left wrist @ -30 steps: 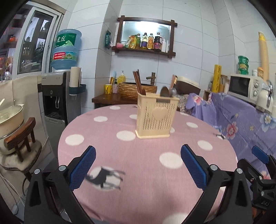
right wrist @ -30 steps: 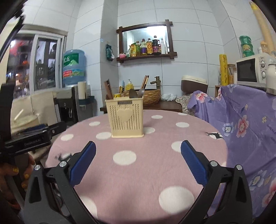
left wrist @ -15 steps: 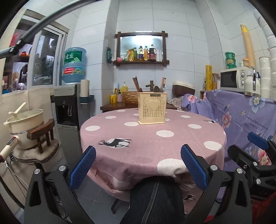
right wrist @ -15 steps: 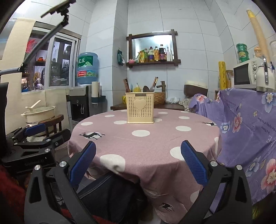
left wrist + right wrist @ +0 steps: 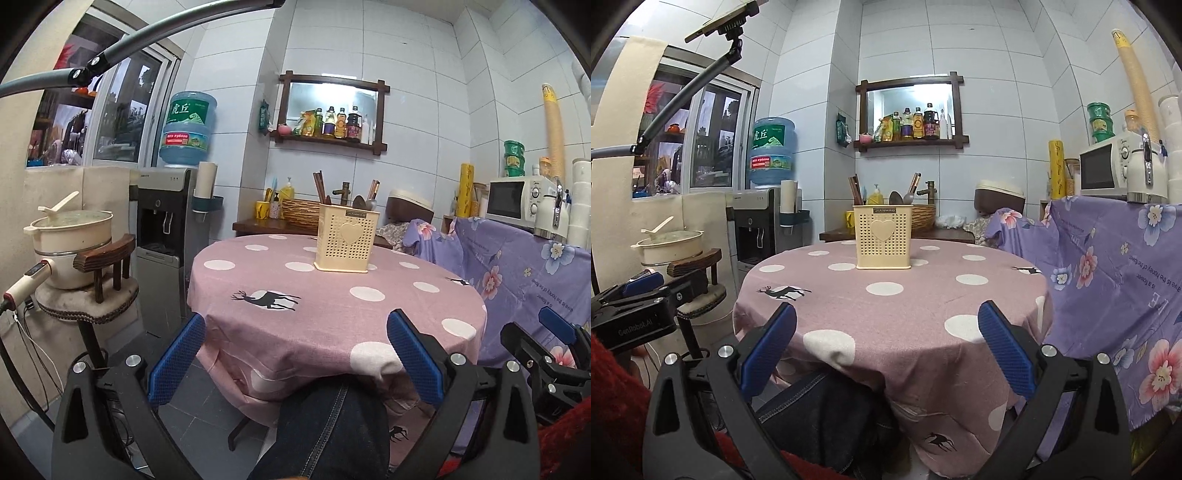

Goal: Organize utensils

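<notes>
perforated matt plastic caddy (image 5: 882, 236) on soft cloth table cover (image 5: 894, 314).

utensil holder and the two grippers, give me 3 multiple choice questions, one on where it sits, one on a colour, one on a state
1. Where is the utensil holder?
A. on the round table
B. on the microwave
C. on the floor

2. What colour are the pads on the right gripper fingers?
A. red
B. blue
C. white

3. What state is the left gripper in?
A. shut on a spoon
B. shut on chopsticks
C. open, holding nothing

Answers:
1. A, the holder stands upright on the pink dotted cloth.
2. B, both pads show blue.
3. C, its fingers are spread wide with only the table edge and a knee between them.
</notes>
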A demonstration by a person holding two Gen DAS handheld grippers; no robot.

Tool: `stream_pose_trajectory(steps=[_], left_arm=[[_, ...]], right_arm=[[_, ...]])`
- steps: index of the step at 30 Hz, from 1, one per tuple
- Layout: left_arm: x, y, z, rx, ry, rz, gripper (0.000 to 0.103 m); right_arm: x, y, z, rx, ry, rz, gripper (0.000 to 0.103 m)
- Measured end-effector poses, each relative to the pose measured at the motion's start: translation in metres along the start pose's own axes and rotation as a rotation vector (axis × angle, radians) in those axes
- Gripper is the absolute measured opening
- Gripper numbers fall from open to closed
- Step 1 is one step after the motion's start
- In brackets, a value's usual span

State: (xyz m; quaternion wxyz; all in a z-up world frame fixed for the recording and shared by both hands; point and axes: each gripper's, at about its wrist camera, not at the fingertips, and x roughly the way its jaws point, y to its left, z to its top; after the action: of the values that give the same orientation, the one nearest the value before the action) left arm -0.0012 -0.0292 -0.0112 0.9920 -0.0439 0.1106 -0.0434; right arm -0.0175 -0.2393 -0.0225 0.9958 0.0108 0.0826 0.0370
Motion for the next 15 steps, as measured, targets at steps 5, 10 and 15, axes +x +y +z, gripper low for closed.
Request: stream_pose_trajectory(steps=[5, 10, 15], left_arm=[[-0.0036, 0.0, -0.0003, 0.001, -0.008, 0.001, 0.098], [-0.0049, 0.0019, 0.0002, -0.004, -0.011, 0.002, 0.098], [-0.0058, 0.0017, 0.002, -0.005, -0.015, 0.006, 0.098]], right_arm=[[-0.0008, 0.001, -0.0005, -0.003, 0.0, 0.003, 0.097], [0.001, 0.0016, -0.0005, -0.005, 0.007, 0.011, 0.097], [0.0024, 0.0018, -0.0008, -0.003, 0.012, 0.016, 0.097]])
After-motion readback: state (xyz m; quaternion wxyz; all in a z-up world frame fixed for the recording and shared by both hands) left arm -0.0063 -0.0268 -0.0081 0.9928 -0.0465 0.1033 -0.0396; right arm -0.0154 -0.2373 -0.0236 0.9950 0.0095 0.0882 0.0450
